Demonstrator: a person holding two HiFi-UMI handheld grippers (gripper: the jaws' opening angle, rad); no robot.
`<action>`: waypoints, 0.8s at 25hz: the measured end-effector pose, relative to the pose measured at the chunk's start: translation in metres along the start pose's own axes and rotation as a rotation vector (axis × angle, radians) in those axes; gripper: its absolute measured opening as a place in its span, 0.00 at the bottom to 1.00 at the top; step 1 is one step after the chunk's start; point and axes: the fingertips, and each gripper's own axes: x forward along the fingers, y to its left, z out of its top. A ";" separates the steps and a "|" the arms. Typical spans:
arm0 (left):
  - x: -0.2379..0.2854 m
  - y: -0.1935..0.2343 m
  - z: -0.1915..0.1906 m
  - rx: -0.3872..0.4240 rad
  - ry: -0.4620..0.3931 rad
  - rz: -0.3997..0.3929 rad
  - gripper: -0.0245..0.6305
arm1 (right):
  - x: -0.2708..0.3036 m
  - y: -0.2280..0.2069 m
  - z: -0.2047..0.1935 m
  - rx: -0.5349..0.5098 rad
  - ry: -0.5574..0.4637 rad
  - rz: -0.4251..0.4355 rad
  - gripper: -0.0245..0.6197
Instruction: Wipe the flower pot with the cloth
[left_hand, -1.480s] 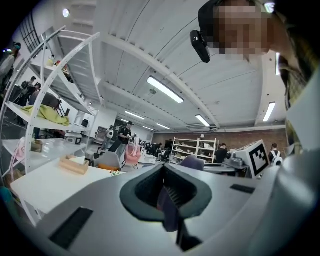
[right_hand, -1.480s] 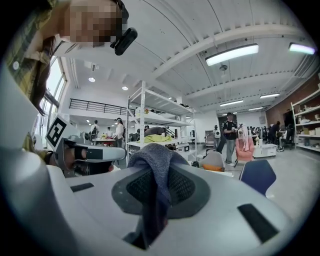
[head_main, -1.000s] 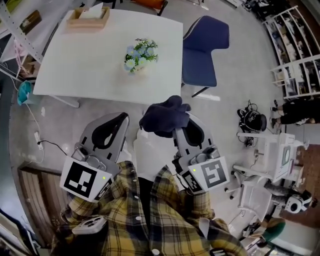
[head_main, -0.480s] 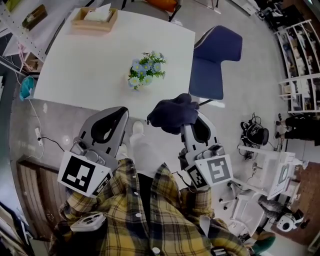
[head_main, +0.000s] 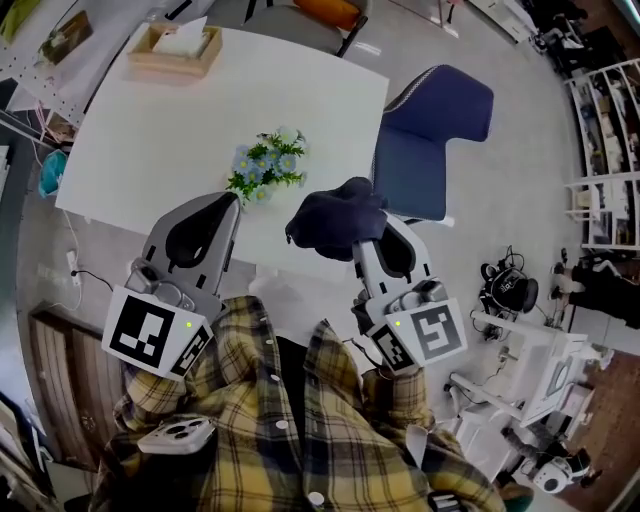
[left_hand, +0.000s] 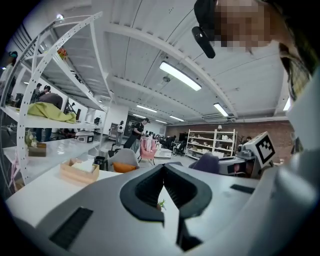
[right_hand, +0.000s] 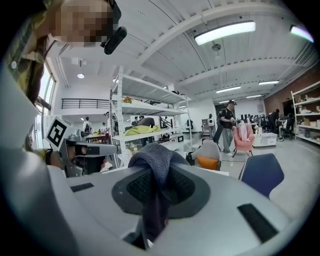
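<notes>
Step in hand, as judged: approach. Right gripper (right_hand: 156, 186) clamps cloth (head_main: 333, 218). Left gripper (left_hand: 163, 176) is closed and empty. Pot (head_main: 262, 193) stands by table's (head_main: 150, 130) near edge, untouched. Next: bring cloth onto pot's wall.

Cloth (right_hand: 156, 162): dark knit, coarse herringbone weave, matt. Right gripper (right_hand: 159, 192) and left gripper (left_hand: 164, 186): smooth matt grey plastic shells, with black ribbed pads (left_hand: 148, 188). Table (head_main: 170, 130): smooth white top, low sheen. Box (head_main: 172, 52) at the table's far corner: pale bare wood. Flower pot (head_main: 262, 175) on the table: possibly plastic, too small to tell.
</notes>
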 end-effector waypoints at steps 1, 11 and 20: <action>0.003 0.001 -0.003 -0.001 0.005 0.013 0.05 | 0.001 -0.005 -0.001 0.002 0.003 0.006 0.09; 0.018 0.024 -0.041 -0.004 0.098 0.046 0.05 | 0.021 -0.027 -0.040 0.088 0.081 0.012 0.09; 0.027 0.049 -0.085 -0.022 0.171 0.040 0.06 | 0.047 -0.023 -0.088 0.209 0.157 0.025 0.09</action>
